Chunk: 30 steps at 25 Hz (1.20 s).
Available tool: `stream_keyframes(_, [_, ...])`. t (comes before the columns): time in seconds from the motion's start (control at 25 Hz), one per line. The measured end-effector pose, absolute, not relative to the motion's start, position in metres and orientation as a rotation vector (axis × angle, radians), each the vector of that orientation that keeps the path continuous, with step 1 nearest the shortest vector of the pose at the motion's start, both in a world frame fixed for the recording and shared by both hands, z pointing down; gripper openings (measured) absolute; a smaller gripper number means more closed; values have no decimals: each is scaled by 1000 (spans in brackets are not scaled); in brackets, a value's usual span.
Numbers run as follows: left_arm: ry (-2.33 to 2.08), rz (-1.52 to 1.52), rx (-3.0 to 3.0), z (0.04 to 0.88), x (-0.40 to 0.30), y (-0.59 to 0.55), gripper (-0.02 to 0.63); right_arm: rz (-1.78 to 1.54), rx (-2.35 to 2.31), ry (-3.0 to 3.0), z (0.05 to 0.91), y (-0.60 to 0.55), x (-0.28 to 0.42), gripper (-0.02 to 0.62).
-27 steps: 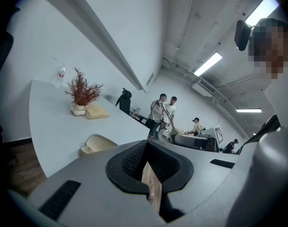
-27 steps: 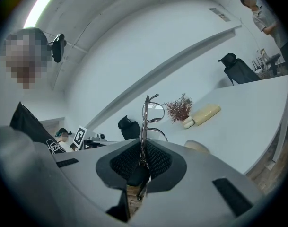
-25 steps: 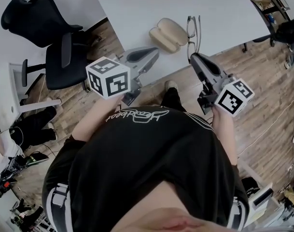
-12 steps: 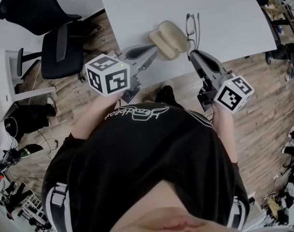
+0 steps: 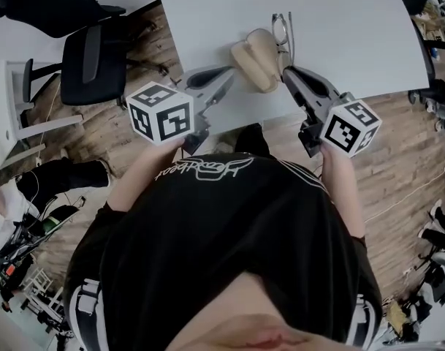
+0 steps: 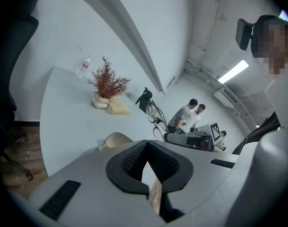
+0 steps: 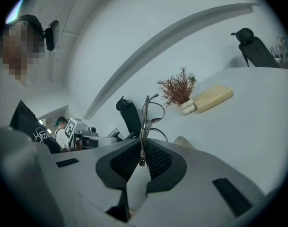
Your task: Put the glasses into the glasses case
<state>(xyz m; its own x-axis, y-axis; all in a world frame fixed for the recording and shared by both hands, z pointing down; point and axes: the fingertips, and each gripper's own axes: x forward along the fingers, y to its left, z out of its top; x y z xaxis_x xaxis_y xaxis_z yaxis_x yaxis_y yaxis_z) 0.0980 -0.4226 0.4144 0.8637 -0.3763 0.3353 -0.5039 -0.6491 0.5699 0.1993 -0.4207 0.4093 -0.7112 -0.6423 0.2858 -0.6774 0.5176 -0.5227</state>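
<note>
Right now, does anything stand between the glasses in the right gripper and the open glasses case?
Nothing visible does. The right gripper holds the glasses just beside the open glasses case, with only bare table between them. The left gripper is at the case's far side, off that path.

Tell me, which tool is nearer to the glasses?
Right. The right tool is shut on a temple of the glasses. The left tool is on the other side of the open glasses case, not touching them.
</note>
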Motion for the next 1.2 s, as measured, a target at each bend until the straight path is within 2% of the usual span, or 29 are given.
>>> stream_keyframes(0.44, [-679,286,2277,446,96,-428,6,1100,1038,-2606,464,-426,195,28])
stream_keyframes(1.2, [-786,311,2182,481,63,-450,6,1069,786,-2411,539,-429,166,28])
